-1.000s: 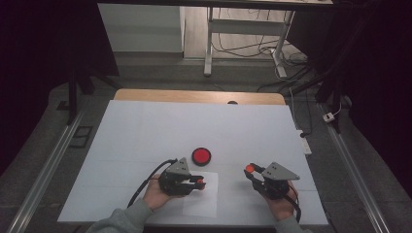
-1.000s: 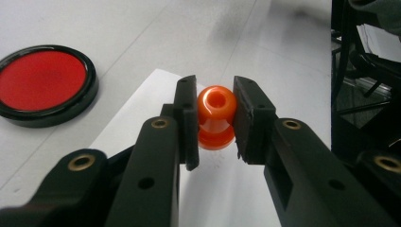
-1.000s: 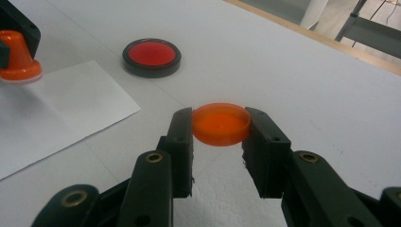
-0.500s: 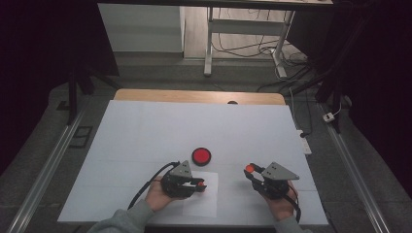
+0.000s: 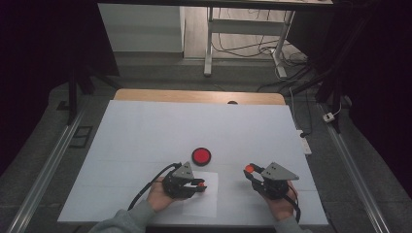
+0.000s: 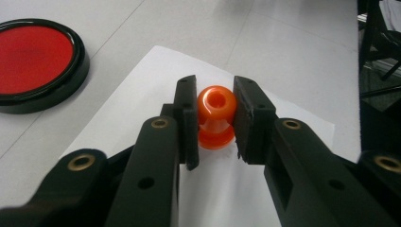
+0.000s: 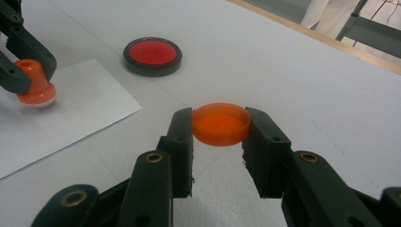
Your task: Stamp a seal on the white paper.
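Left gripper clamped on an orange stamp, knob pinched between both jaws, base resting on a white sheet of paper; underside of the stamp hidden against the paper. Seen again in the high view as left gripper over the paper, stamp too small there to make out beyond an orange speck. Right gripper closed on an orange cap, a shallow round disc held by its rim above the bare white table; inside of the cap out of sight. In the high view right gripper well apart from the left. Red ink pad in a black case just beyond the paper, between the grippers; cut off at the left edge in the left gripper view. Both hands half cropped at the bottom edge of the high view
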The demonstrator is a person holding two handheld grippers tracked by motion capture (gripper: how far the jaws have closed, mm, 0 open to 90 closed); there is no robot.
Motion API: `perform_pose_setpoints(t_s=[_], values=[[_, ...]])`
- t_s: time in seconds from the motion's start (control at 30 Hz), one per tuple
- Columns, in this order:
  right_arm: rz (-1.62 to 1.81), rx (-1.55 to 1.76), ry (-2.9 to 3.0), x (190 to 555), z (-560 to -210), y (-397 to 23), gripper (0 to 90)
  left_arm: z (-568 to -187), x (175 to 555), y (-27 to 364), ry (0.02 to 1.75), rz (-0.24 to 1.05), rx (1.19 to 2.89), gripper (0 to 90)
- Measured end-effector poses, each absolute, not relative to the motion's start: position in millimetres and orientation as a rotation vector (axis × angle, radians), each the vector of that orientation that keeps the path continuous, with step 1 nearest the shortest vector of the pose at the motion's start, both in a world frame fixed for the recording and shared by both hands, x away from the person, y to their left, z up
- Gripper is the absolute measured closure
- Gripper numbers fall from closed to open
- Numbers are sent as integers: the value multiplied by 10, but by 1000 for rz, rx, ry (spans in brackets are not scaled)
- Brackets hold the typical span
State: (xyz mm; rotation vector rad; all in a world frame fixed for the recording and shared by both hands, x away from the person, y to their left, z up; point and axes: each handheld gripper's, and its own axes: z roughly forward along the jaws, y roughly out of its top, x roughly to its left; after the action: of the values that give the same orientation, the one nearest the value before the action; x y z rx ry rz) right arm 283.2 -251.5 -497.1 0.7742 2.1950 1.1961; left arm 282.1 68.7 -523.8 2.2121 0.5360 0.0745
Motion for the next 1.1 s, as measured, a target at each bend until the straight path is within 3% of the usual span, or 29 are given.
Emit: perform_pose_setpoints(t_s=[0.9,1.1], values=[[1198,775,2193,2830,-4969,-2520,639,-5318,2815,682,532,127,2239,724],[1195,775,2193,2828,-4967,-2519,639,-5322,2757,657,501,193,2258,725]])
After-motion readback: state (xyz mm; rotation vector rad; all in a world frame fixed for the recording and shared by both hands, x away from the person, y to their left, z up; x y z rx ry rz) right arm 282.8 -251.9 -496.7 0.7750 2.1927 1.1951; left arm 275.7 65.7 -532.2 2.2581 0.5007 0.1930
